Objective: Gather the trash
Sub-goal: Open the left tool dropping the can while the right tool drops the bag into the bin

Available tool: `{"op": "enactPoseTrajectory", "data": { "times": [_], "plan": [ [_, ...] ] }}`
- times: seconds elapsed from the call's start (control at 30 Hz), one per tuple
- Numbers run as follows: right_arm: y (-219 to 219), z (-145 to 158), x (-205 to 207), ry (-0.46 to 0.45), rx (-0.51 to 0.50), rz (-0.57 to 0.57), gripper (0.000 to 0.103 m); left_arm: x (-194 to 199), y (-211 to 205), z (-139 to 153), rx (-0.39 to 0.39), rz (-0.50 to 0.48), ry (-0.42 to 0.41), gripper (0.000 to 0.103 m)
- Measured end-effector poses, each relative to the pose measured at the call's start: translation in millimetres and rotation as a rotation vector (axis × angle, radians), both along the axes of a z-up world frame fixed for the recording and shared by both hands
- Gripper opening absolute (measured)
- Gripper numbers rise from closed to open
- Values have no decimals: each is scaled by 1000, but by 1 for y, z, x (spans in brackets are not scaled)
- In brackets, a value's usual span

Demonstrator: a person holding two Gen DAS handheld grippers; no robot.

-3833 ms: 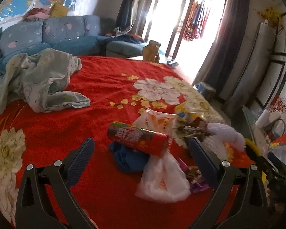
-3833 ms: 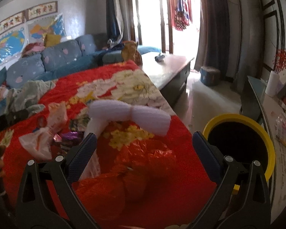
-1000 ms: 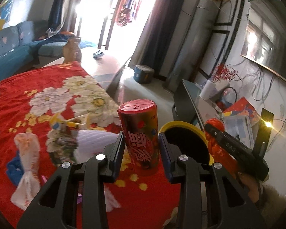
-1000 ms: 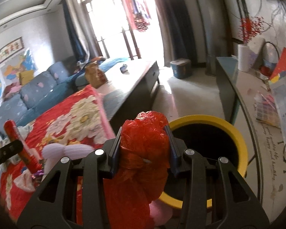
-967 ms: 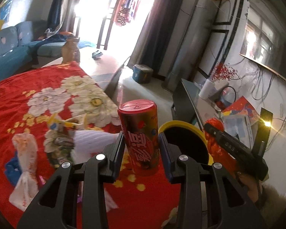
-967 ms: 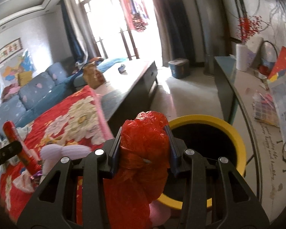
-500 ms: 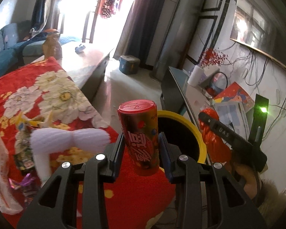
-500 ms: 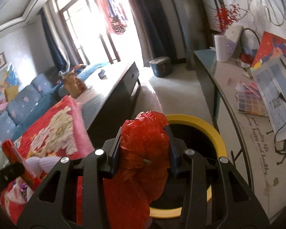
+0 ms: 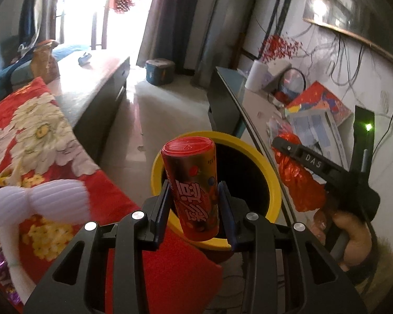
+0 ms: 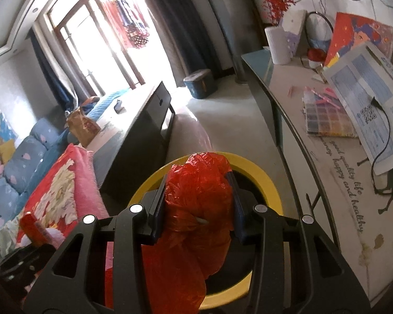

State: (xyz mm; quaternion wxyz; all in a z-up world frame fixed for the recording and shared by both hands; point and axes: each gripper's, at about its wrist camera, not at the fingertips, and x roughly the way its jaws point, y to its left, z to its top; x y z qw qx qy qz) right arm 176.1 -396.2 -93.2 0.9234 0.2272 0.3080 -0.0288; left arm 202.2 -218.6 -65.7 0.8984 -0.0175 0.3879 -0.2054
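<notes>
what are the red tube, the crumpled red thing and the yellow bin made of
Red tube: probably printed card or foil-wrapped, glossy, with a matte red plastic lid, judging by the sheen and moulded cap. Crumpled red thing: thin plastic film, a bag most likely; it is translucent, creased and shiny. Yellow bin: looks like smooth moulded plastic with a rounded rim; the inside is too dark to judge.

The red can [image 9: 194, 191] looks glossy with a smooth plastic lid. The red bag [image 10: 199, 204] is thin crinkled plastic. The yellow bin [image 9: 272, 180] has a smooth plastic rim.
</notes>
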Motion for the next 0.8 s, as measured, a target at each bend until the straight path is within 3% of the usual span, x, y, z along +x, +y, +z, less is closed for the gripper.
{"op": "enactPoseTrajectory", "data": {
  "times": [0.13,0.33,0.37,0.43,0.6,0.8],
  "plan": [
    [-5,-7,4,16,31,7,34,12,-16,-13,30,-30,27,34],
    [-9,-11,13,31,79,28,40,34,-28,-29,8,-58,81,36],
    [-11,-13,14,33,85,29,42,38,-29,-31,7,-59,93,39],
    [-12,-14,15,39,87,25,45,43,-28,-33,3,-46,101,61],
    [-12,-10,11,26,61,8,54,42,-12,-25,-34,-30,98,78],
    [3,7,-2,-17,-26,20,63,20,15,3,-53,22,25,86]
  ]
}}
